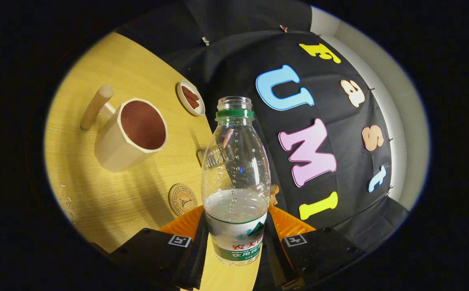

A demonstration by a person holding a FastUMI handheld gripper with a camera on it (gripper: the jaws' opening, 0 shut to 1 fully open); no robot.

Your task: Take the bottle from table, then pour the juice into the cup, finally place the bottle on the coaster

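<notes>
The gripper [236,238] holds the open bottle [235,178] pinched low between both fingers, lifted above the table [109,202] near the cup [131,135], so tipping too early would likely spill liquid short of the rim.

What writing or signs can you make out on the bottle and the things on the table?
Label on the bottle: printed characters, bent by the curve, not readable whole.
Coaster: a ring of lettering around a tower drawing, too small to read.
Gripper, shut on the bottle: square patterned tags, no words.
Cup: no writing.
</notes>
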